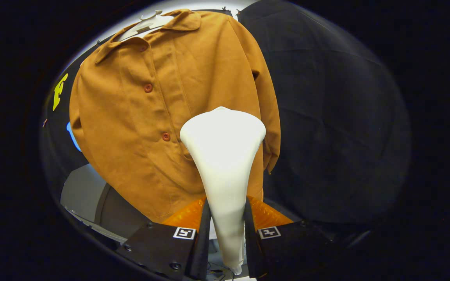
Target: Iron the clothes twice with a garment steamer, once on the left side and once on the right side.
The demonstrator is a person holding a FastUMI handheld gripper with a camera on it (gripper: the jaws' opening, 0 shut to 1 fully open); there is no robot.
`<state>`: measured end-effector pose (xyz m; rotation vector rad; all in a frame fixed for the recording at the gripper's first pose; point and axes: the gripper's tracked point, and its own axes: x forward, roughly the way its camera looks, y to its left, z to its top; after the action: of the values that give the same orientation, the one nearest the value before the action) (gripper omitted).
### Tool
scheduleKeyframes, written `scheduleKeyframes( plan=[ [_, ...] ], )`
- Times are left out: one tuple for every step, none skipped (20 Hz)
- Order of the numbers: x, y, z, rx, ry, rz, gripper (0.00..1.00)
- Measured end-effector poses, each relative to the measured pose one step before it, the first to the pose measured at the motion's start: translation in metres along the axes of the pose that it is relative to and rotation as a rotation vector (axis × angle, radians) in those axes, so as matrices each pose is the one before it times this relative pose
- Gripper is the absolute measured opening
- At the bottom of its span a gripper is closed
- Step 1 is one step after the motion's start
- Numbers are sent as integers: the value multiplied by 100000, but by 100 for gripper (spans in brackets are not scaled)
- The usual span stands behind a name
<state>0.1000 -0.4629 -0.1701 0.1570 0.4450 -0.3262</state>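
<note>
Upper left to centre of frame: brown shirt [158, 113] on white hanger [147, 23], buttoned, hanging upright against black booth wall, button line running top to bottom.

Centre: white garment steamer [223, 156], long axis running from tongs up and away, wide head pointing at shirt's lower right front, over or near cloth; contact cannot tell.

Bottom centre: tongs [225, 226] pinching steamer handle, one finger each side. Shirt lies ahead and up-left of tongs.

Tongs [225, 218] clamped, both fingers [193, 249] pressing white steamer handle [225, 203] between them.
</note>
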Motion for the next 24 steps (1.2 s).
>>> scheduleKeyframes(
  plan=[
    [-1076, 674, 768, -301, -2350, 328, 43],
    [-1132, 808, 835, -232, -2448, 237, 43],
    [-1034, 647, 923, -382, -2614, -154, 43],
    [-1307, 765, 1091, -206, -2950, 19, 43],
    [-1138, 842, 987, -88, -2748, 280, 43],
    [-893, 815, 928, -128, -2380, 105, 43],
    [-894, 925, 752, -145, -2108, 49, 43],
    [-956, 1219, 929, -57, -2432, 395, 43],
    [-1007, 1428, 1119, -237, -3017, 671, 43],
    [-865, 1394, 968, -710, -2503, 730, 43],
    [-966, 1739, 1050, -1265, -2893, 1248, 43],
    [-1077, 2267, 1285, -1631, -3240, 1775, 43],
    [-1014, 2224, 1039, -1648, -2821, 1549, 43],
    [-822, 1950, 1084, -1481, -2953, 1943, 43],
    [-840, 2125, 1026, -1291, -2979, 2309, 43],
    [-757, 2134, 1026, -1193, -2858, 2017, 43],
    [-591, 2006, 929, -1053, -2292, 1793, 43],
    [-479, 2139, 843, -709, -2084, 1838, 43],
    [-817, 1607, 371, -705, -2080, 1601, 43],
    [-617, 1964, 758, -425, -1938, 1655, 43],
    [-473, 1786, 454, -154, -1530, 1526, 43],
    [-362, 1701, 321, 30, -1042, 1563, 43],
    [-418, 1557, 108, 94, -637, 1672, 43],
    [-321, 1411, 94, 84, -385, 1553, 43]
  ],
)
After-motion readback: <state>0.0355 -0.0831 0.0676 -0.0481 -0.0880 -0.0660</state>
